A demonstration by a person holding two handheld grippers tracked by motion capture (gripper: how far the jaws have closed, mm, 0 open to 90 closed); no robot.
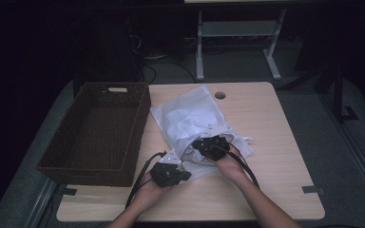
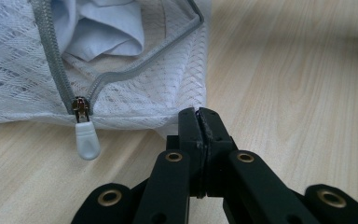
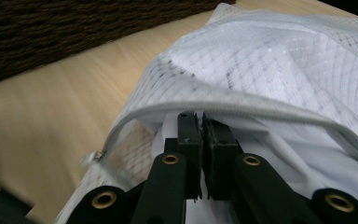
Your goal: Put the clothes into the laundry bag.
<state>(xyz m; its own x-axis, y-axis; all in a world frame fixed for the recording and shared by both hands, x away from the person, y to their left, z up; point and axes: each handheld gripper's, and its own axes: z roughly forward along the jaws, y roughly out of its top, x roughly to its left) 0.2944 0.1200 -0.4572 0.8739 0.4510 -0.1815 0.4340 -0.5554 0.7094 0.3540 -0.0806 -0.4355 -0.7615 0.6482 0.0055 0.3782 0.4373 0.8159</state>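
Both black grippers, left gripper (image 1: 170,172) and right gripper (image 1: 212,146), have brass-ringed pivot screws, black cables and grey three-cornered plates.

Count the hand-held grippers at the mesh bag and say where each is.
2. The left hand-held gripper is at the white mesh bag's near corner; the right hand-held gripper reaches into its unzipped opening, jaws closed among white cloth.

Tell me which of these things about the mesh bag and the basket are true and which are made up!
1. The mesh laundry bag is unzipped. True.
2. The bag lies inside the wicker basket. False: it lies on the table, beside the basket.
3. The left gripper pinches the zipper pull. False: it is shut on the bag's corner, apart from the pull.
4. The right gripper reaches into the bag's opening. True.
5. White cloth is in the bag. True.
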